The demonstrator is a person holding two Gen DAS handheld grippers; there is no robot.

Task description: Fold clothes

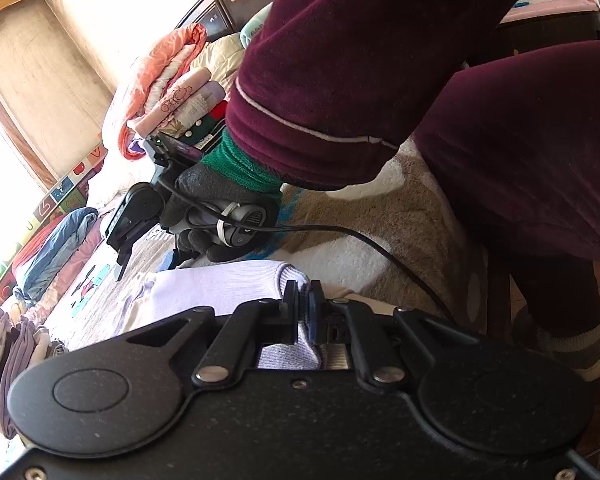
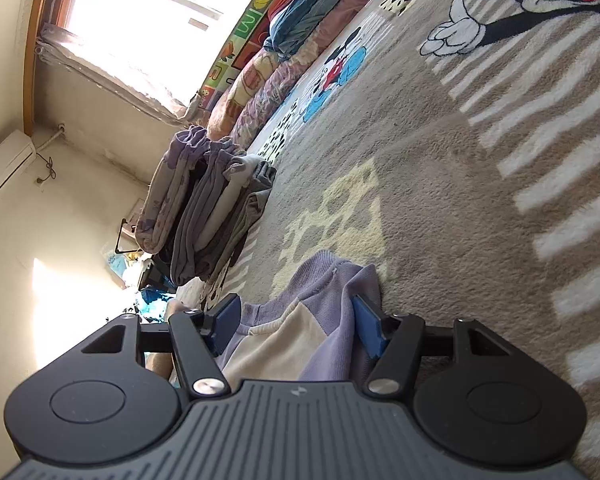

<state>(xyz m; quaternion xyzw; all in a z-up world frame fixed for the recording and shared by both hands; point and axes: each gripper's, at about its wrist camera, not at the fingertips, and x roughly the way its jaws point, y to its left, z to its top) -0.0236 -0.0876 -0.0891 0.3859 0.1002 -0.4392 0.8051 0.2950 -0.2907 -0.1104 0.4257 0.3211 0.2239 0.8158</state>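
While the purple sweater (image 2: 324, 344) lies on the bed blanket (image 2: 440, 184), two tools work on it. The left tool (image 1: 305, 304) is squeezed tight on a knit edge of the sweater. The right tool (image 2: 296, 320) is wide, with purple and cream cloth between its fingers but not pinched. I think the cloth could slip away from the right tool if it lifts before it squeezes, and then the fold would go crooked. The cable (image 1: 340, 234) could also snag the sweater. I count one sweater, two tools, and one pile of folded clothes (image 2: 208, 204) further along the bed.
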